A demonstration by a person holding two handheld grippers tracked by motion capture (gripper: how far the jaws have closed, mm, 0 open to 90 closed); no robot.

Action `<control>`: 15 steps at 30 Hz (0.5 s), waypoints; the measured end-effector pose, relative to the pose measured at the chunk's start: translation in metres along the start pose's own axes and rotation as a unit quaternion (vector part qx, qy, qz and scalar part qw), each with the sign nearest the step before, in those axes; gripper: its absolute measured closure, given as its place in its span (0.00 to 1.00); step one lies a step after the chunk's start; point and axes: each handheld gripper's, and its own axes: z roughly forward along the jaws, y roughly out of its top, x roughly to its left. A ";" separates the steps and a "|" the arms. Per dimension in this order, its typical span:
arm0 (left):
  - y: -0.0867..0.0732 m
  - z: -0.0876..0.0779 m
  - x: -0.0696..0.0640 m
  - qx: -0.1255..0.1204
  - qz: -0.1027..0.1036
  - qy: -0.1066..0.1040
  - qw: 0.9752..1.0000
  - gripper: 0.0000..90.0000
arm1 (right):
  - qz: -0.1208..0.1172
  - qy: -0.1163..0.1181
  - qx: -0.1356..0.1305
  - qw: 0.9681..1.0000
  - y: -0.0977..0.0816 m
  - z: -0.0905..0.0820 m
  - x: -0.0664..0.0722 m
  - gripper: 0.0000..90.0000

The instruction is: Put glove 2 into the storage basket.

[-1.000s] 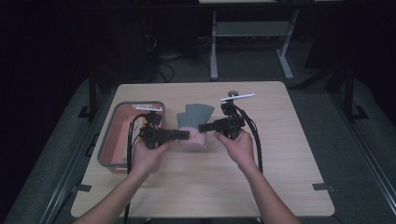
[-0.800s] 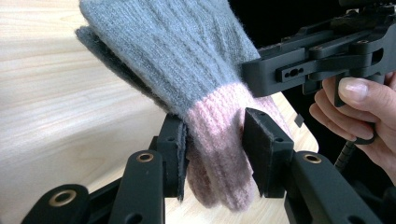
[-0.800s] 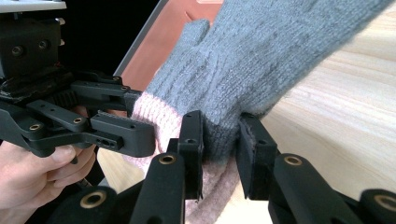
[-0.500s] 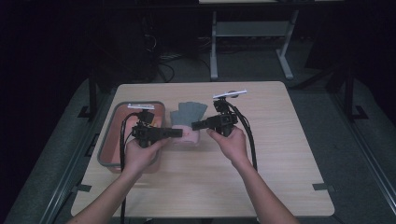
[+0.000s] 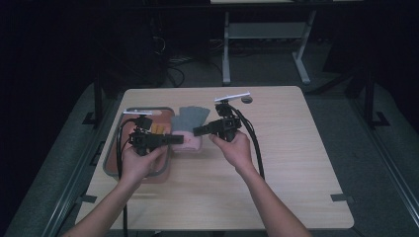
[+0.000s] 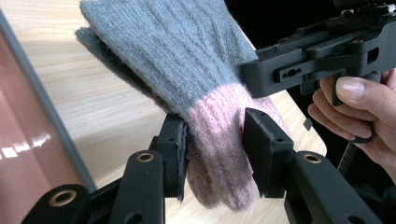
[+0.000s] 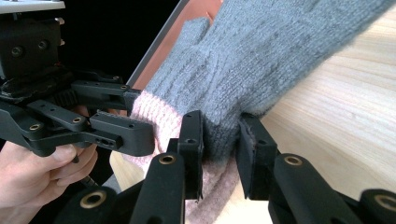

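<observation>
Glove [image 6: 187,56]: I have its pink cuff between both claws, grey fingers running toward the tabletop's far edge.
Left claw [image 6: 215,154]: clamped on cuff.
Right claw [image 7: 219,154]: clamped on cuff.

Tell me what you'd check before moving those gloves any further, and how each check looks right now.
1. Left gripper clamped on the pink cuff: ok.
2. Right gripper clamped on the cuff edge: ok.
3. Both gloves caught in the grips: cannot tell.
4. Glove fingers lifted off the table: not ok, they rest on it.
5. Gloves apart from the tray: ok.
</observation>
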 end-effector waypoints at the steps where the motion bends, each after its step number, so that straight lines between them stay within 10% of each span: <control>1: 0.000 -0.001 0.000 -0.002 -0.001 0.000 1.000 0.67 | -0.003 0.001 0.000 1.000 0.001 0.001 0.001 0.81; 15: -0.002 -0.016 0.009 -0.007 -0.007 0.008 1.000 0.67 | -0.010 0.003 0.010 1.000 0.010 0.015 0.012 0.81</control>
